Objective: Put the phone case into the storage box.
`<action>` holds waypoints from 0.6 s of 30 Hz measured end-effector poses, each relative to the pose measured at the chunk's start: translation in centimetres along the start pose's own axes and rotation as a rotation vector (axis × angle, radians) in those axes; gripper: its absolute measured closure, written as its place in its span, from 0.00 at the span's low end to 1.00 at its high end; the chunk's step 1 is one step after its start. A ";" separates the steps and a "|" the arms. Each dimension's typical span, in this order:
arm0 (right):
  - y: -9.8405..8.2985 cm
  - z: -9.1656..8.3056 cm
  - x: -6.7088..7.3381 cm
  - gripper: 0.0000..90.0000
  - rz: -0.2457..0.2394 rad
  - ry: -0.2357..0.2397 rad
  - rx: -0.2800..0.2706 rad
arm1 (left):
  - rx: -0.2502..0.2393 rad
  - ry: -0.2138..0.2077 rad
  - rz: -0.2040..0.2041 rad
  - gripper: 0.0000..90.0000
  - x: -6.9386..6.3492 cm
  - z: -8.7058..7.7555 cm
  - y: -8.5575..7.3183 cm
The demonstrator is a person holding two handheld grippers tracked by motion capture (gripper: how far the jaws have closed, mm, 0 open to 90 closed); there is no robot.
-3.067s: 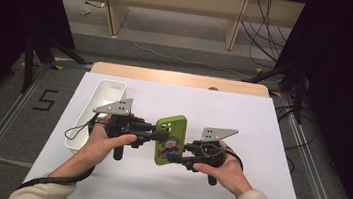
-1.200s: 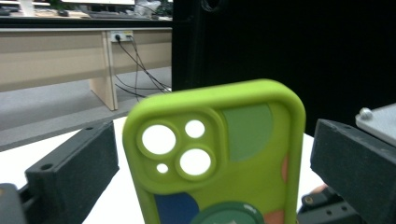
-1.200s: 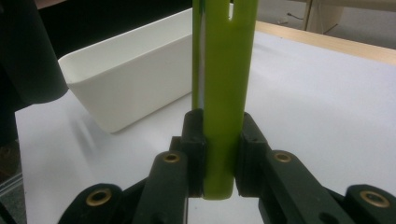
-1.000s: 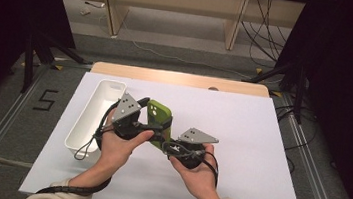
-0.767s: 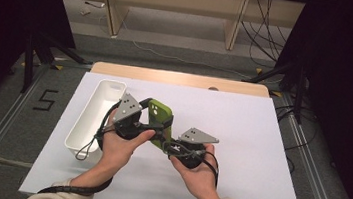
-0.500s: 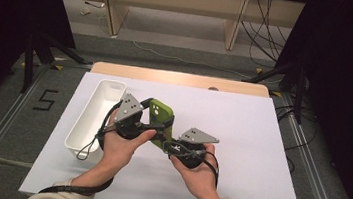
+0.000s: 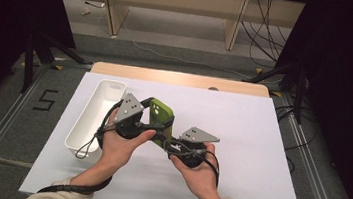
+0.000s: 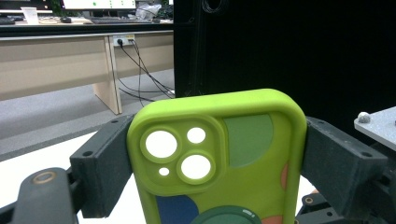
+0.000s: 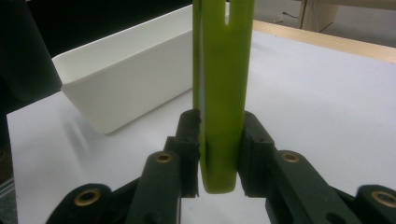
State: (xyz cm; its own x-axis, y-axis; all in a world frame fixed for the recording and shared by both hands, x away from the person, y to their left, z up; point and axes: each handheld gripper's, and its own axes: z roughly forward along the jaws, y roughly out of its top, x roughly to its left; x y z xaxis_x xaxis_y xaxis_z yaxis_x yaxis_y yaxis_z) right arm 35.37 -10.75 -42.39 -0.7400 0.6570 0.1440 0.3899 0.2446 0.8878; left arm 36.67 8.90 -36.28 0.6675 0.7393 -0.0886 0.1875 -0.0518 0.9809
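A lime-green phone case (image 7: 161,114) with coloured patches and camera cut-outs is held above the table between both hands. In the left gripper view the case (image 8: 243,140) stands upright, and my left gripper (image 8: 217,158) clasps its two long sides, the jaws having just closed in on it. In the right gripper view the case (image 9: 224,70) is edge-on. My right gripper (image 9: 219,149) holds its lower end by both faces; the jaws have just eased open a little, and the pads still rest on it. From above, the left gripper (image 7: 154,121) comes from the left and the right gripper (image 7: 165,141) from below right.
A long white bin (image 7: 93,115) lies at the left of the white table sheet (image 7: 259,154), close beside the left hand; the same bin (image 9: 126,88) sits behind the case. A wooden strip (image 7: 182,78) borders the far edge. Dark stands flank the table.
Three seconds ago the case lay flatter and further right between the hands. It is now turned on edge nearer the bin. Over the last second nothing visibly shifted.
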 end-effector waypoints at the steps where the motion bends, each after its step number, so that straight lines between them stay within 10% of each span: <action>1: 0.0 0.0 0.0 0.80 0.002 0.001 0.000 | 0.000 0.002 -0.002 0.16 0.0 0.0 0.0; 11: 0.1 0.0 -0.3 0.66 0.012 0.008 -0.006 | -0.001 0.014 0.001 0.16 0.3 0.0 -0.1; 18: 0.4 -0.4 -0.6 0.36 0.000 0.047 -0.050 | -0.005 0.031 0.005 0.16 0.8 -0.2 0.0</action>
State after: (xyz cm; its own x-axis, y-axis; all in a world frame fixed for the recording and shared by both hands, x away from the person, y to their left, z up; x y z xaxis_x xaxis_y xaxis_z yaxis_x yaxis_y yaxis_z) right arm 35.74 -11.28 -41.98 -0.7654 0.6226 0.1629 0.3627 0.2082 0.9083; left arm 37.10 9.64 -36.30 0.6459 0.7594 -0.0783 0.1801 -0.0519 0.9823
